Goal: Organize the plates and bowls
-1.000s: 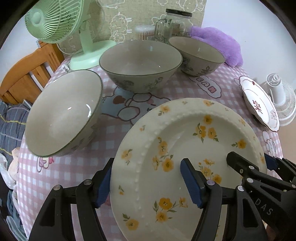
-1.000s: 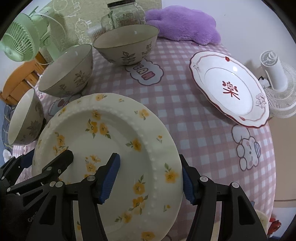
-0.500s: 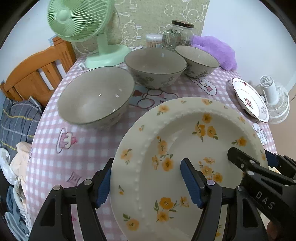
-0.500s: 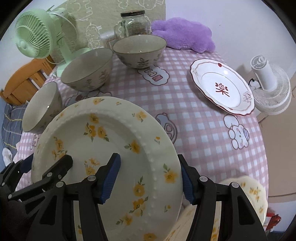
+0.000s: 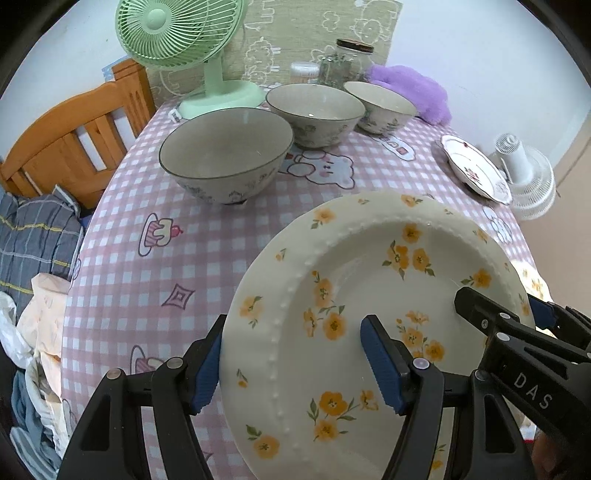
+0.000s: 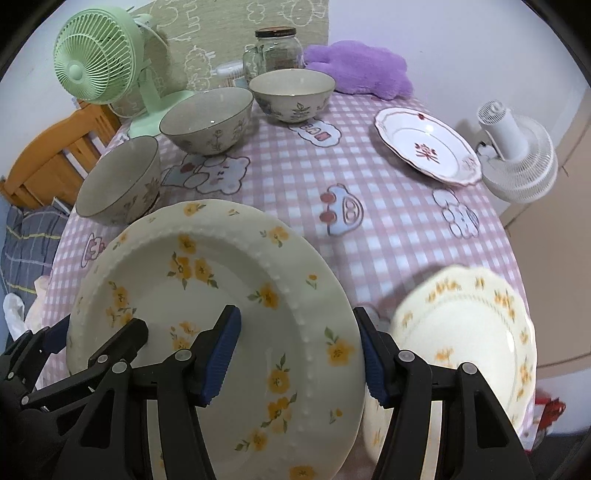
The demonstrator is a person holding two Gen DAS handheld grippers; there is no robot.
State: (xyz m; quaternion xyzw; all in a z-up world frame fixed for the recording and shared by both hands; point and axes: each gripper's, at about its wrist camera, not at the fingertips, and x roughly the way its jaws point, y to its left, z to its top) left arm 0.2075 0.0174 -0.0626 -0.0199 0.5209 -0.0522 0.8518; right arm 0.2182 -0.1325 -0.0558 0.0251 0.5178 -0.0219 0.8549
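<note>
A cream plate with yellow flowers [image 5: 369, 277] [image 6: 221, 277] hangs tilted above the near part of the table, held from both sides. My left gripper [image 5: 295, 369] is shut on its left rim, one blue pad outside and one on the inner face. My right gripper [image 6: 295, 358] is shut on the opposite rim and shows in the left wrist view as the right gripper [image 5: 504, 306]. Three grey-green bowls [image 5: 225, 155] [image 5: 314, 107] [image 5: 380, 101] stand in a row at the far left. A white plate with red pattern [image 6: 424, 144] lies at the far right.
A second cream flowered plate [image 6: 480, 332] lies near the table's front right edge. The pink checked tablecloth [image 6: 388, 240] is bare in the middle. A green fan [image 5: 177, 29], glass jar [image 6: 277, 48] and purple plush [image 6: 362, 70] line the back. A white fan [image 6: 517, 155] stands off the right edge.
Both grippers pulled back toward the table's near edge with the flowered plate between them, rising a little. The bowls receded and the second cream plate came into the right wrist view.
</note>
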